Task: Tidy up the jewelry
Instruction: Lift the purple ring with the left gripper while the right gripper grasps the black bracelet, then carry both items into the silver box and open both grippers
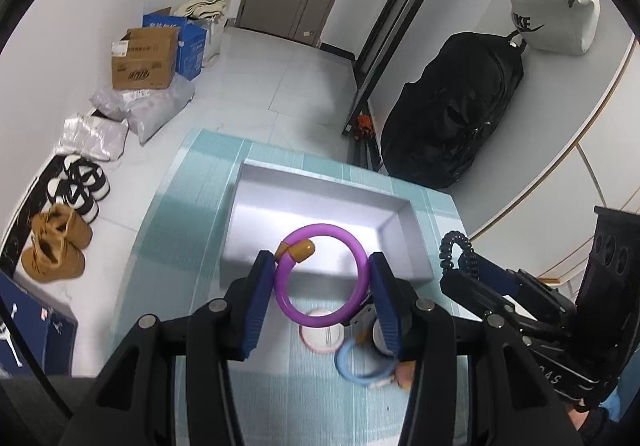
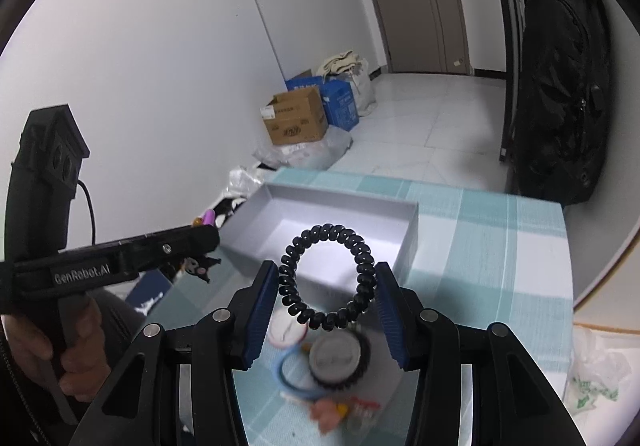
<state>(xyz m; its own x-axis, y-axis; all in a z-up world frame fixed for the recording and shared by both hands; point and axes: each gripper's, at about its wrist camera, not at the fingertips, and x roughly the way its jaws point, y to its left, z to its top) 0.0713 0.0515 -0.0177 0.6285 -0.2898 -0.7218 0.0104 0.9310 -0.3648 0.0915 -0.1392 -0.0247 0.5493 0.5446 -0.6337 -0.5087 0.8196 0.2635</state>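
My left gripper [image 1: 322, 278] is shut on a purple ring bracelet [image 1: 356, 266] with an orange bead, held above the near edge of an open grey box [image 1: 256, 202] on a teal checked tablecloth [image 1: 180, 230]. My right gripper [image 2: 327, 284] is shut on a black spiral hair tie [image 2: 288, 278], held just before the same box [image 2: 408, 242]. The right gripper with the hair tie [image 1: 450, 248] also shows at the right in the left wrist view. Below lie a blue ring [image 1: 346, 364], a round white disc [image 1: 320, 338] and small trinkets.
On the floor to the left are cardboard boxes [image 1: 144, 58], plastic bags [image 1: 152, 106] and shoes [image 1: 54, 246]. A black backpack [image 1: 452, 106] and a white bag [image 1: 552, 14] hang at the right. A plastic bag [image 2: 596, 378] lies at the table's right.
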